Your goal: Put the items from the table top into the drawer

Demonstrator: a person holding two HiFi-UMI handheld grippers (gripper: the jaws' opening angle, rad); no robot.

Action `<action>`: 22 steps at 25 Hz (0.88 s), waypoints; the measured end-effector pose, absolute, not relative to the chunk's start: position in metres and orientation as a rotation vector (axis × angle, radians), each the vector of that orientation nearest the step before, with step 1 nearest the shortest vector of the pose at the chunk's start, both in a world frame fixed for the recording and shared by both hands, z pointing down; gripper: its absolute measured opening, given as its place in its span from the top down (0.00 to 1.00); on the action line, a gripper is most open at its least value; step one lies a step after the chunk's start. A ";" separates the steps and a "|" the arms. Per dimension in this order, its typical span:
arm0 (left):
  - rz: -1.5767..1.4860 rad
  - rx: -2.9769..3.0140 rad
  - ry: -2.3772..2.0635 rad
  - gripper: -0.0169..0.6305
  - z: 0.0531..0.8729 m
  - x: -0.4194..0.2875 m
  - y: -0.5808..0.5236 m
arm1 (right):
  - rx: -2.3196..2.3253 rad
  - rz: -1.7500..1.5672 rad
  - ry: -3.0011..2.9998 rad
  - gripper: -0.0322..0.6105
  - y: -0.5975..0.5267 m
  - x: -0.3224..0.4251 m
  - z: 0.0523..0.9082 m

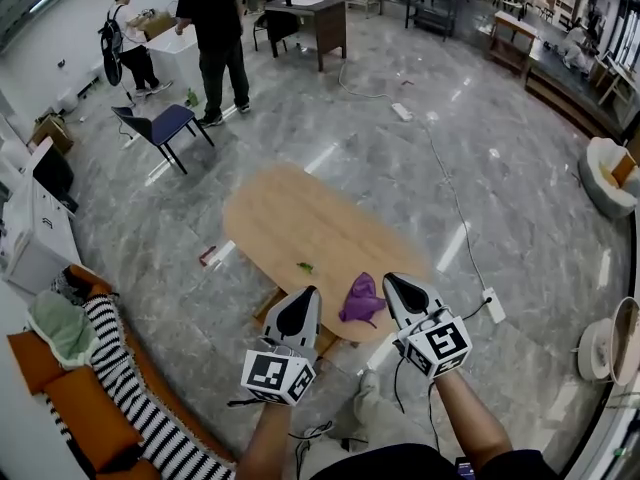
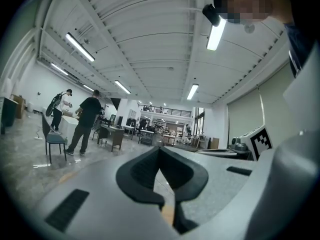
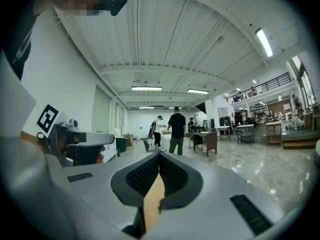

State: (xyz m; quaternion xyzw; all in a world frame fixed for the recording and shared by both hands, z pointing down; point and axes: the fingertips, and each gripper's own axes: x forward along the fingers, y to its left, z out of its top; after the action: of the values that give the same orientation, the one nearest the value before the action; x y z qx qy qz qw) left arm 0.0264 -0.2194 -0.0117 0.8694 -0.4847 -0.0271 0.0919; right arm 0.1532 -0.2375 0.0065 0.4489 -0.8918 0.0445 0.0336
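Two tongs are up in front of the person, side by side over the near end of the oval wooden counter [image 1: 300, 218]. The left tongs [image 1: 308, 293] sit at the left of the head view, the right tongs [image 1: 391, 281] at the right, both pointing away across the room and roughly level.

Look along the left tongs [image 2: 160, 149] in their own view: the two dark pads meet at the tip and nothing is caught between them. It's the same with the right tongs [image 3: 159, 155]: tips pressed together, nothing held, only the tan counter top showing through the slit lower down. Each view catches the other's marker cube off to the side, one at [image 2: 261, 140] and one at [image 3: 47, 118].

On the counter, a crumpled purple item [image 1: 361, 300] lies at the near edge, right between the two tongs as the head view sees it and touched by neither. A small green item [image 1: 305, 267] lies a little farther in, just beyond the left tongs. I can't make out a drawer for certain.

Around the counter is a grey marbled floor. An orange sofa [image 1: 40, 363] with a black-and-white striped cloth [image 1: 130, 388] stands at the lower left, and a blue chair [image 1: 165, 125] farther back. A white power strip [image 1: 494, 305] lies on the floor to the right. Far off, a person in black [image 1: 215, 28] and a person with a backpack [image 1: 125, 43] stand at a white table.
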 end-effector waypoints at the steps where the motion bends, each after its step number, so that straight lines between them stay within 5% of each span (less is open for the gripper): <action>1: -0.078 2.579 -1.444 0.97 -0.007 0.025 -0.221 | 1.382 0.136 -2.741 0.92 -0.239 0.152 0.011; 22: -0.023 2.622 -1.366 0.97 0.181 -0.005 -0.216 | 1.444 0.085 -2.654 0.92 -0.231 0.126 0.190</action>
State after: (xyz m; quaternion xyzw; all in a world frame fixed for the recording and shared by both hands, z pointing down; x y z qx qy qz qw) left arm -0.0052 -0.2157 0.1813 0.8830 -0.4601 -0.0076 0.0925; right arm 0.1262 -0.2307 0.1899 0.4771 -0.8764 0.0281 0.0596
